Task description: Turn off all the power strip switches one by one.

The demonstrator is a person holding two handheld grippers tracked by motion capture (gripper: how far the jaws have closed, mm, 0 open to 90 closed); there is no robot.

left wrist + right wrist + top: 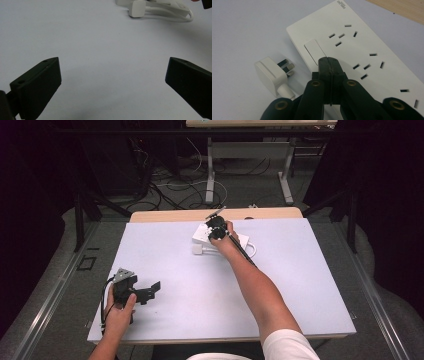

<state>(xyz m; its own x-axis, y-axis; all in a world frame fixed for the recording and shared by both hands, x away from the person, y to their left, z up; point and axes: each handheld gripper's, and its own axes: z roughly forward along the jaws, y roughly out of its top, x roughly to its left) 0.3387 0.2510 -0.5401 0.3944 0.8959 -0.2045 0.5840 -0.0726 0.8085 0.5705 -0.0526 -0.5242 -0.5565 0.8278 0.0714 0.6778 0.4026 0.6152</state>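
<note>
Even overhead light, dark surroundings, soft shadows, mild blur, bluish cast.

I work in what looks like a lab or test room. My pale lavender-white tabletop with a wooden edge [165, 215] is the landmark: beyond it, loose black and white cables [170, 187] sprawl over grey carpet beneath a white metal-legged bench [210, 175]. Black curtains [385, 185] hang either side of it.
</note>
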